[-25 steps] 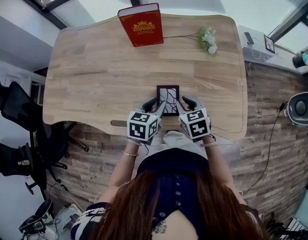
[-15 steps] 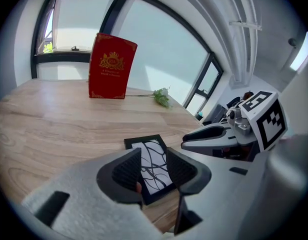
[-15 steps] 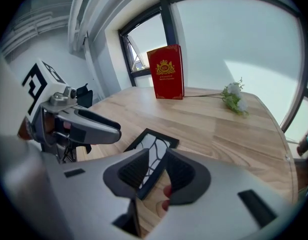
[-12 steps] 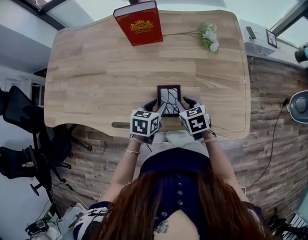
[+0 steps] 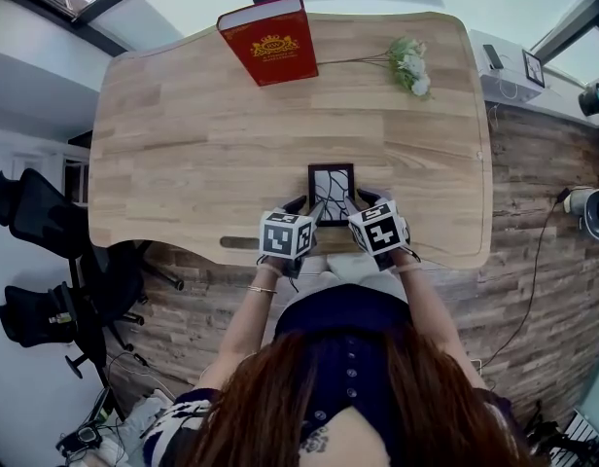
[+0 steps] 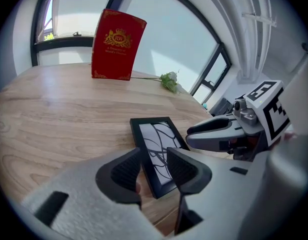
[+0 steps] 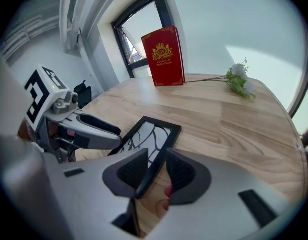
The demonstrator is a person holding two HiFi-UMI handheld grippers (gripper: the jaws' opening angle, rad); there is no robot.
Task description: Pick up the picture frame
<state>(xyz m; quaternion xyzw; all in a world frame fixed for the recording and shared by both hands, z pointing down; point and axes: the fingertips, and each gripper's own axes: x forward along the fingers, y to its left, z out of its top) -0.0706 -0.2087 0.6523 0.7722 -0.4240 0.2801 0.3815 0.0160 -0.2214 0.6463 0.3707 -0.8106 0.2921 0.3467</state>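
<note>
Picture frame [image 5: 331, 193] is lying flat on the tabletop [image 5: 183, 144], directly between the two tongs, its near corners reaching into them; left tongs [image 6: 153, 165] are standing apart astride the left rail, with bare wood showing in the gap; right tongs [image 7: 156, 168] are pinching the right rail, which is filling the narrow gap.

Handling, as judged: the frame is looking small, light and stiff; the glazed front is probably slick and fragile, so the dark rails are offering the better hold, one rail per side, and an uneven lift is risking twist or slip.

Room: the tabletop edge is sitting just behind the tongs, so drawing backward is risking a drop; ahead of the tongs the wood is running open, with the red book [image 5: 270, 45] and the flower sprig [image 5: 408, 68] standing well apart.
</note>
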